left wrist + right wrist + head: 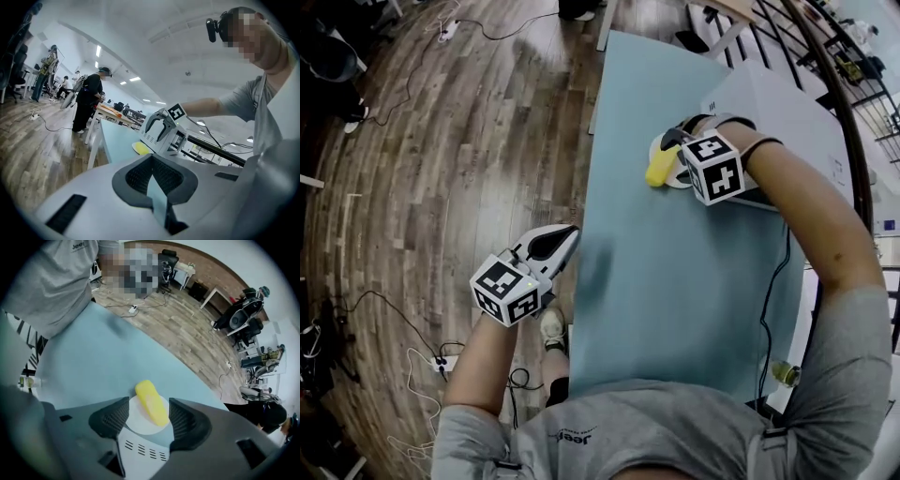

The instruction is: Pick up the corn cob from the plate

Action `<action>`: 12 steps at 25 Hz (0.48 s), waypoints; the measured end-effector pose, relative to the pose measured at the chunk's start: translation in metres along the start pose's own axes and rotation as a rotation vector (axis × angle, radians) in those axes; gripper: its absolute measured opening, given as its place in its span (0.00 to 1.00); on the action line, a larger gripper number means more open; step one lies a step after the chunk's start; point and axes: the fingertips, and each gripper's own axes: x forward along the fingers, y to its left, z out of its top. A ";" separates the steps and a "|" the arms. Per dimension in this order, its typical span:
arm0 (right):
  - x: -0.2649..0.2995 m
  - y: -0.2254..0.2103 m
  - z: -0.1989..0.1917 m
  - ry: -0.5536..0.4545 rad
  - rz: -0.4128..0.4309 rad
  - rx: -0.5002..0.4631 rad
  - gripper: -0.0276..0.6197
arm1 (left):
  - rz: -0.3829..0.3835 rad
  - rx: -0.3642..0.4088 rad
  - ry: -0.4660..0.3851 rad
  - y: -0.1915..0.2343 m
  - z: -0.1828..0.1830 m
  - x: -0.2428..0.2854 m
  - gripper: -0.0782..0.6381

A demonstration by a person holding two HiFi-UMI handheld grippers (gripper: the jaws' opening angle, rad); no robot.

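Note:
A yellow corn cob (658, 168) (152, 402) lies on a small white plate (671, 178) (134, 421) on the light blue table (675, 281), next to a white box. My right gripper (674, 157) (149, 417) hangs over the plate, pointing down and open. The cob shows between its two pads, and neither pad touches it. My left gripper (570, 232) (151, 159) is shut and empty, level, at the table's left edge. The left gripper view shows the right gripper (161, 125) above the plate (139, 148).
A white box (769, 103) stands on the table just right of the plate. A black cable (766, 309) runs down the table's right side. Wooden floor with cables lies to the left. People (89, 101) stand by another table far off.

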 end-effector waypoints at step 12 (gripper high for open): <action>0.080 -0.008 -0.034 0.138 0.057 -0.177 0.52 | -0.028 -0.048 0.057 0.016 -0.047 0.016 0.13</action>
